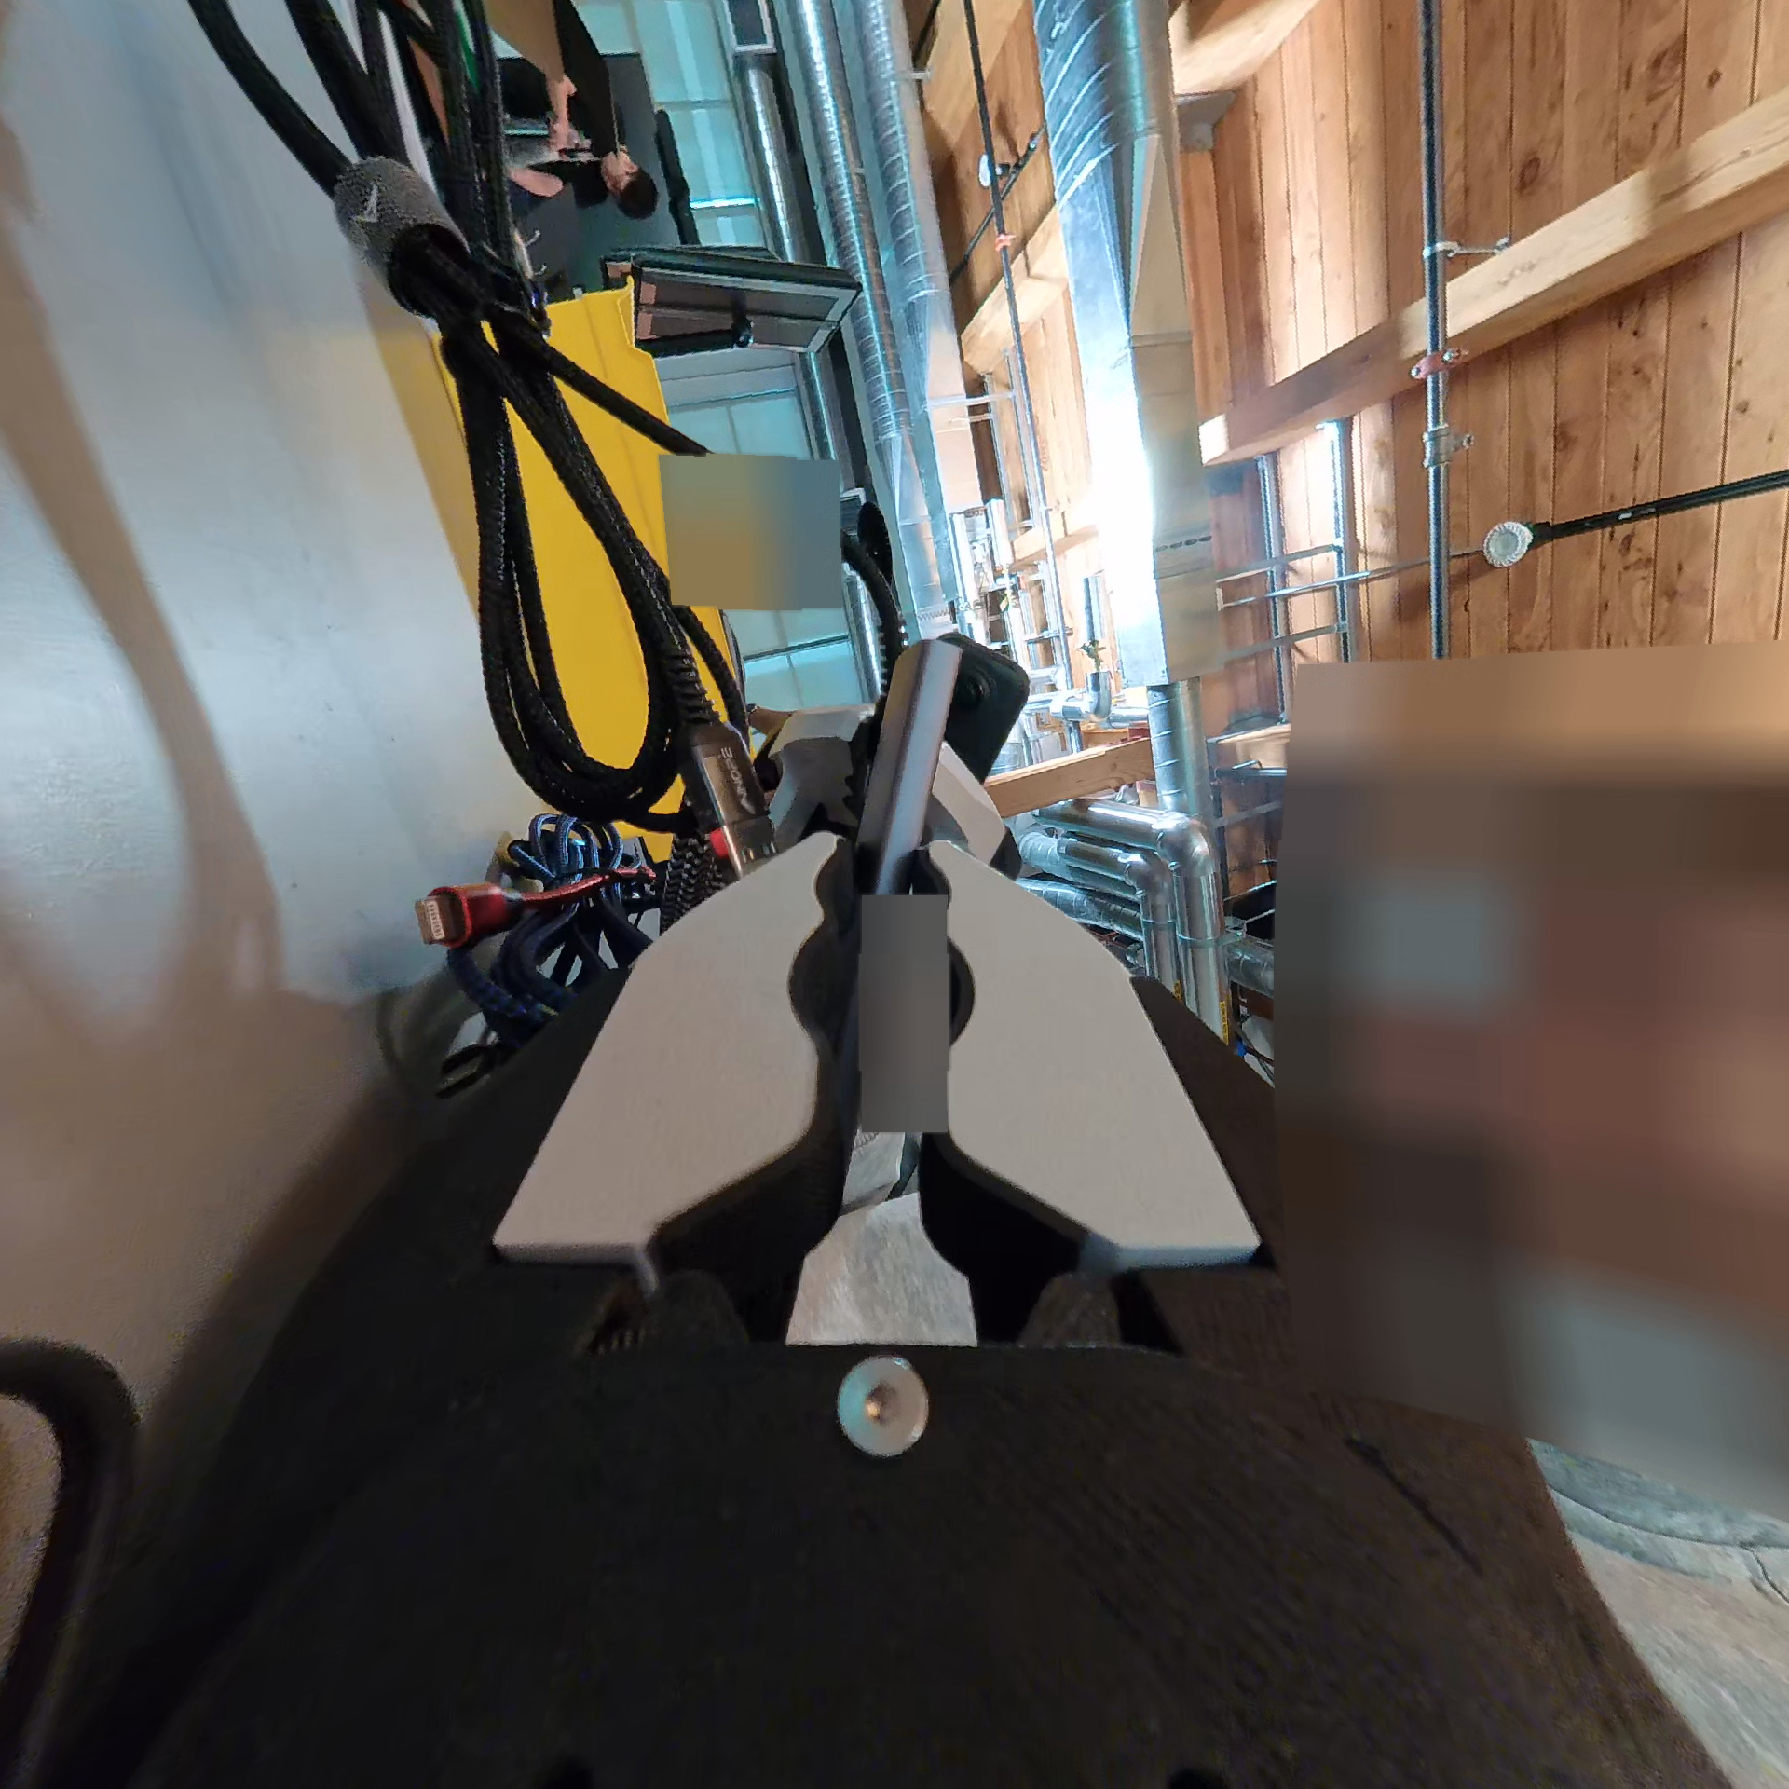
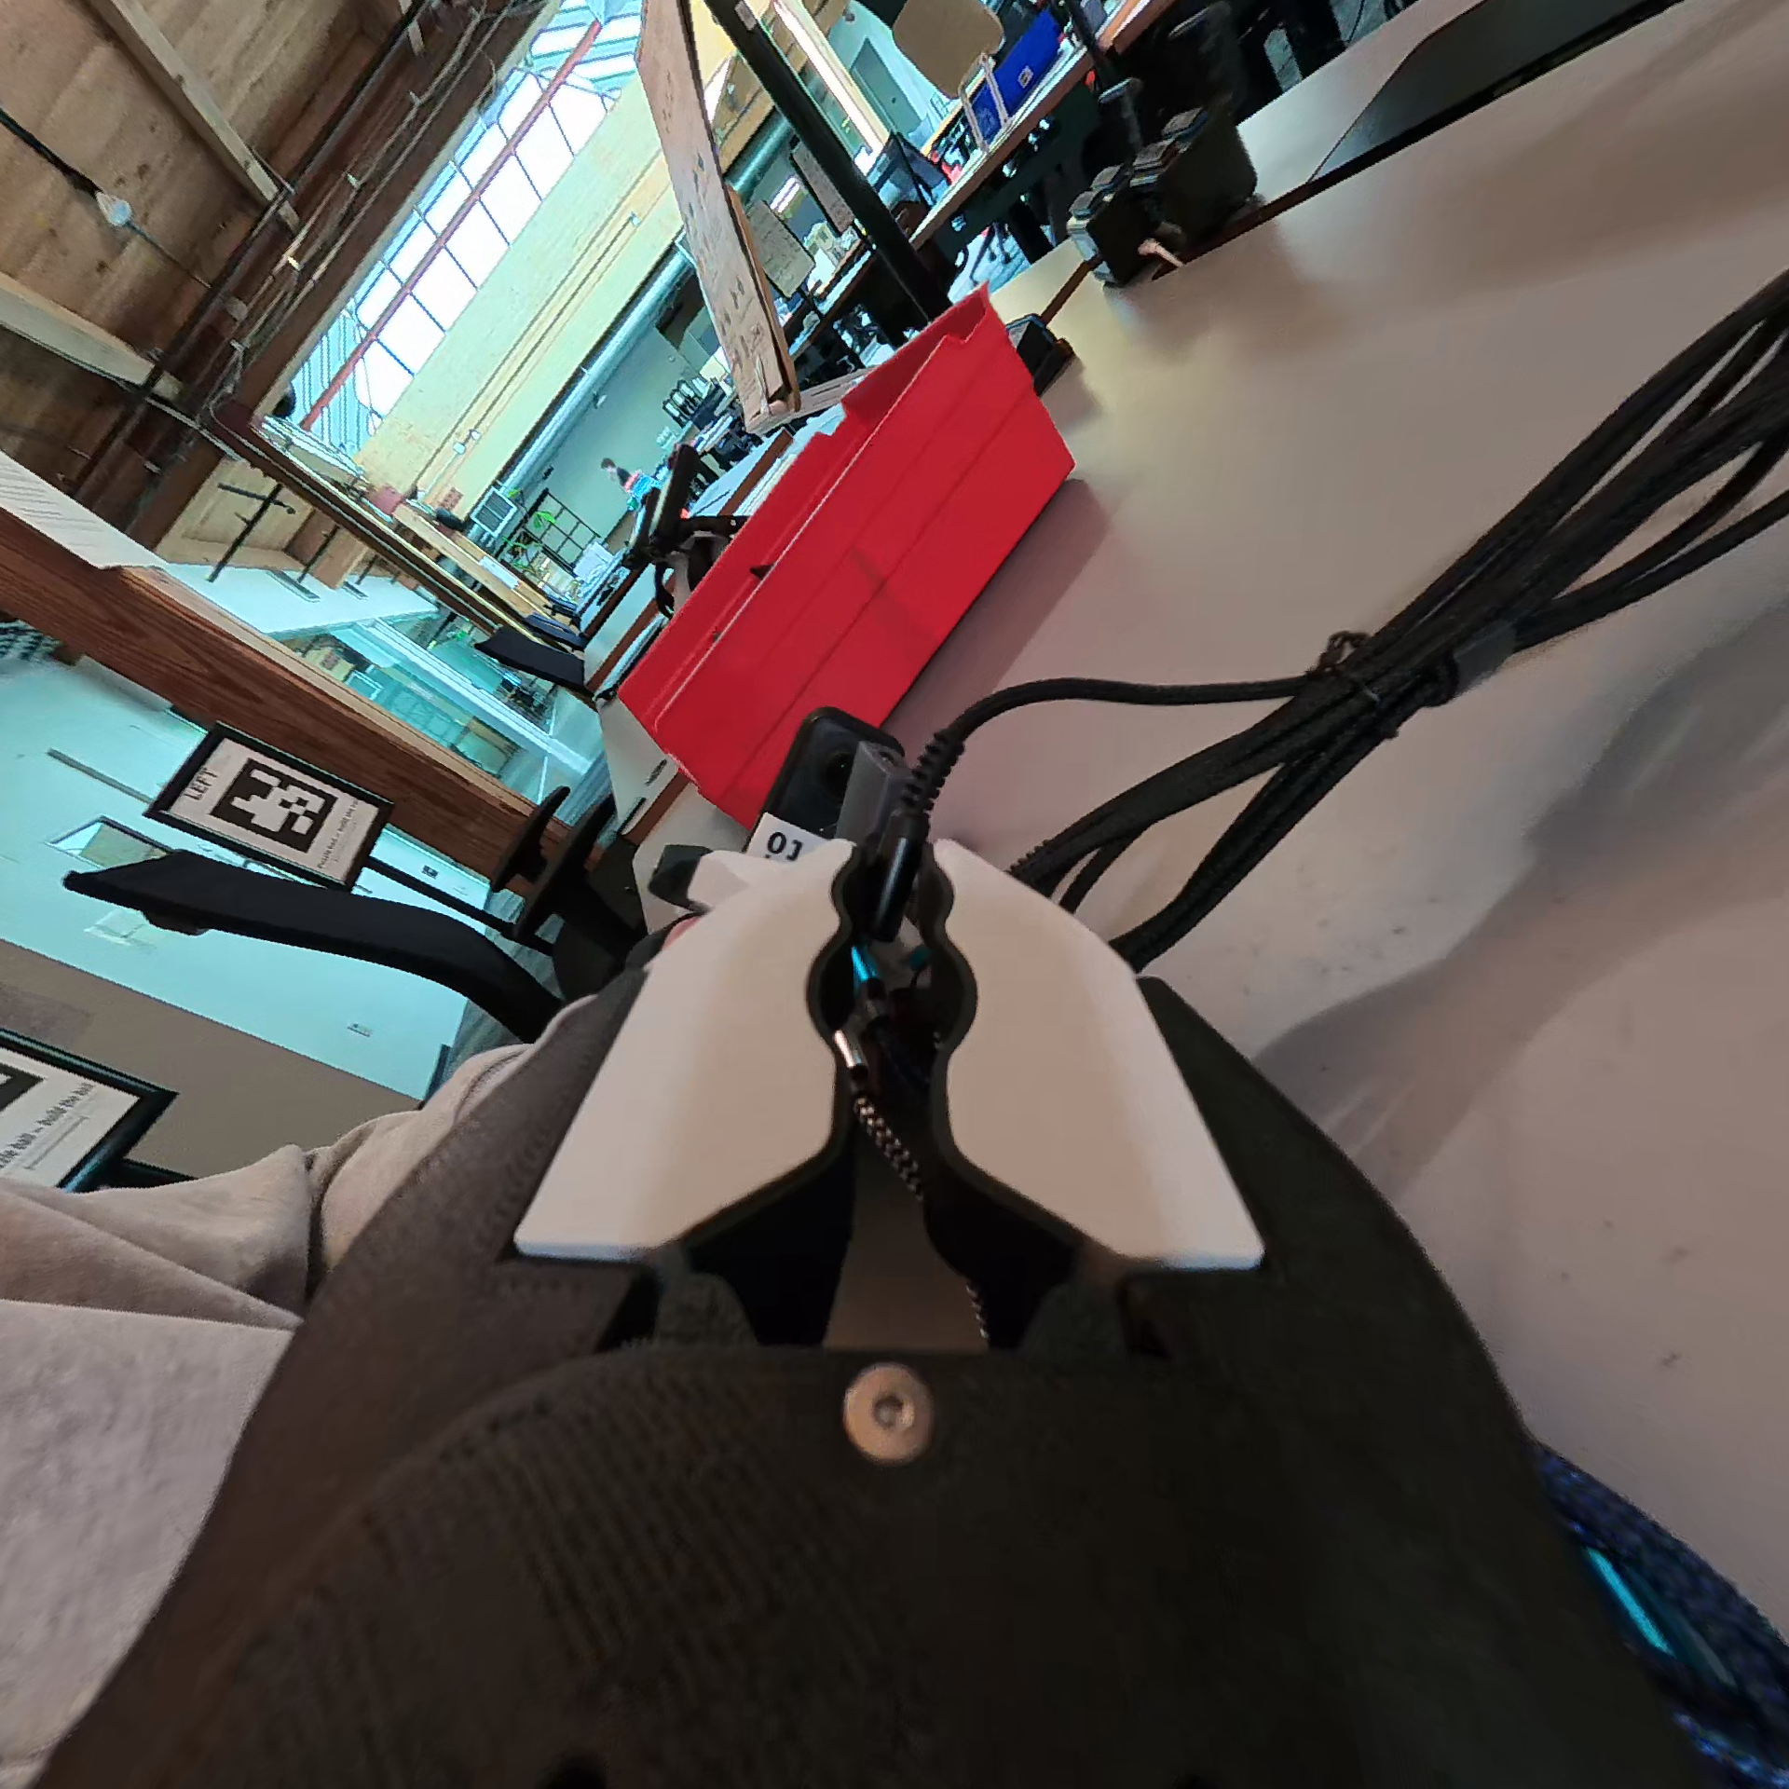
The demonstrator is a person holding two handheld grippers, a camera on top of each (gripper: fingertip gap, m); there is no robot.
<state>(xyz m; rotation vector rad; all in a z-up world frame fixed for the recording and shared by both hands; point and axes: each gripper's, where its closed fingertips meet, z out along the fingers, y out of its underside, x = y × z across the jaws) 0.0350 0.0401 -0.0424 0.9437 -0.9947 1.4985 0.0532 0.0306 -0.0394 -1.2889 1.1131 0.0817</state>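
My left gripper point(image 1: 886, 862) is shut on a thin grey slab-shaped device point(image 1: 905, 755) that sticks out past its white fingertips. My right gripper point(image 2: 893, 862) is shut on the black plug point(image 2: 895, 876) of a black braided cable point(image 2: 1113, 692). The plug meets the end of the grey device point(image 2: 871, 779). The two grippers face each other closely: the right one's white fingers point(image 1: 968, 794) show behind the device, and the left one's camera point(image 2: 821, 779) shows behind the plug. Both are held above a white table point(image 2: 1355, 387).
A tied bundle of black braided cables point(image 2: 1452, 658) lies on the table; its loop point(image 1: 581, 629) shows beside a yellow bin point(image 1: 591, 465). A red-tipped cable point(image 1: 465, 915) and blue braided cable point(image 1: 561, 871) lie nearby. A red bin point(image 2: 871, 581) stands behind. A grey sleeve point(image 2: 145, 1307) is at lower left. Both grippers' tips are close together, under 4 cm apart.
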